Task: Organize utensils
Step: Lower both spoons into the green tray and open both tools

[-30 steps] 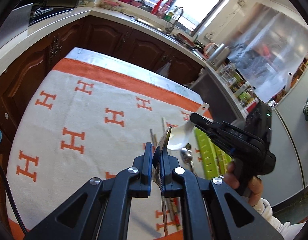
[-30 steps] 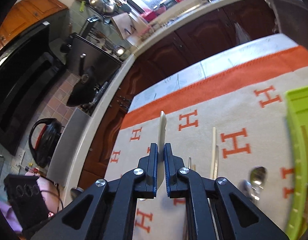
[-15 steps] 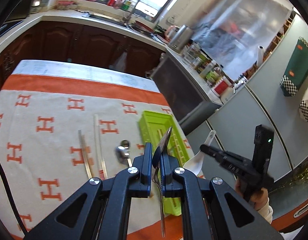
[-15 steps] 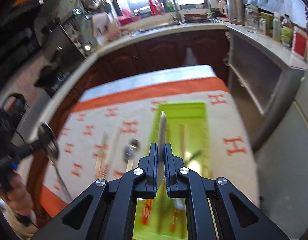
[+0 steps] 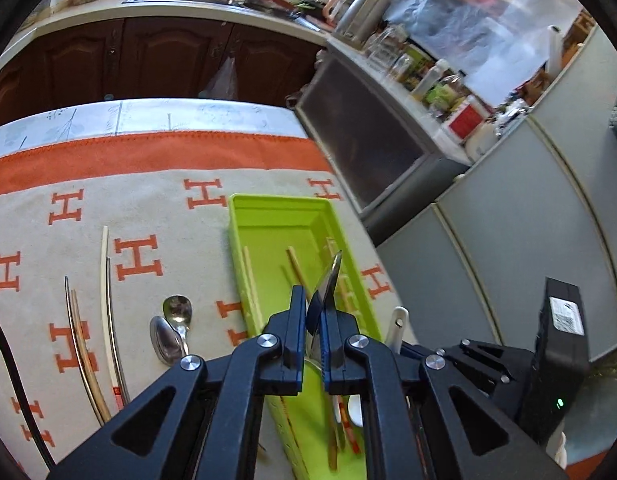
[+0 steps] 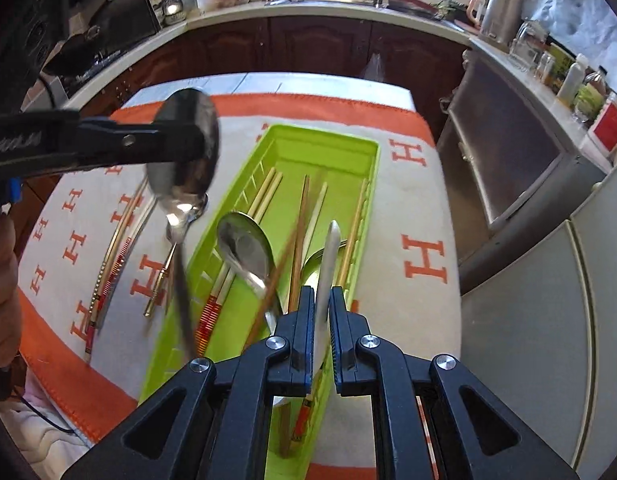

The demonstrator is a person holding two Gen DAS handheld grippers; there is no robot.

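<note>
cloth (image 5: 108, 200): beige with an orange border, large orange letter H repeated across it
left gripper (image 6: 212, 136): white lettering along its black arm, too blurred to read
black box (image 5: 560, 344): white label with print too small to read

Both wrist views down over green tray (image 5: 276, 216)

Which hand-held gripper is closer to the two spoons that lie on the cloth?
Left. The left hand-held gripper hovers above the two spoons; the right hand-held gripper is over the green tray.

Green tray (image 6: 372, 152) with chopsticks (image 6: 268, 192), spoons (image 5: 170, 330) beside it
</note>
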